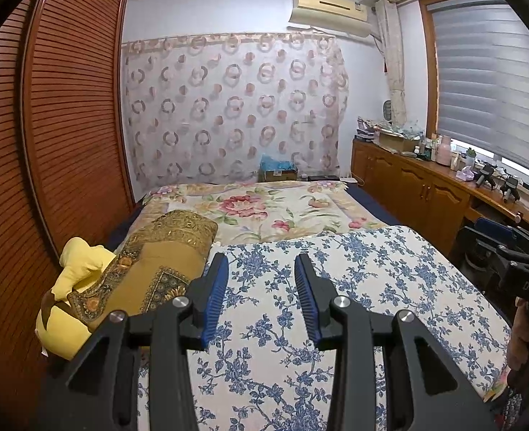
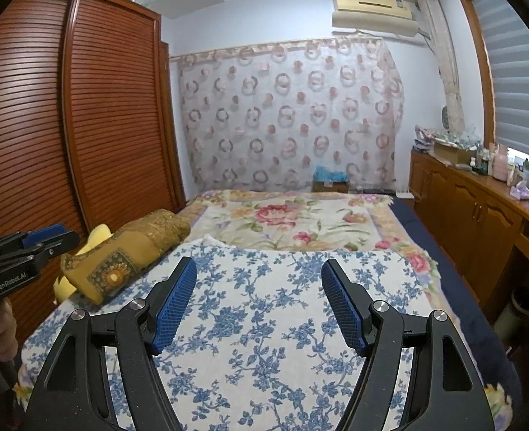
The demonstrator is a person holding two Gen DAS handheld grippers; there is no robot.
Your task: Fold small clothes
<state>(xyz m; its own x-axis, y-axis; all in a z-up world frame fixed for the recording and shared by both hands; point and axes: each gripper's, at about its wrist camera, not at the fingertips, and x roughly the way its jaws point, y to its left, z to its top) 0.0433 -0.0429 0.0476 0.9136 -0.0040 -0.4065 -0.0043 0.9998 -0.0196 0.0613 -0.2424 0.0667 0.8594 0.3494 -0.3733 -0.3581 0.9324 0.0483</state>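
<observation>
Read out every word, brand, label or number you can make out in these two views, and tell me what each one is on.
"GenRobot.AI": white lettering on the side of the black left gripper body, in the right wrist view.
"DAS": pale letters on the black right gripper body, cut off at the left wrist view's edge, so possibly part of a longer word.
Cream wall air conditioner: sticker too small to read.
Bottles and boxes on the wooden cabinet top: labels too blurred.

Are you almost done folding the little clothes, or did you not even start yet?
Not started, it seems. Done: no folded pile is in view. In hand: nothing; the left gripper and right gripper are both open and empty above the blue-flowered cloth. Left: all the folding. The only other things on the bed are a gold pillow and a yellow plush.
</observation>
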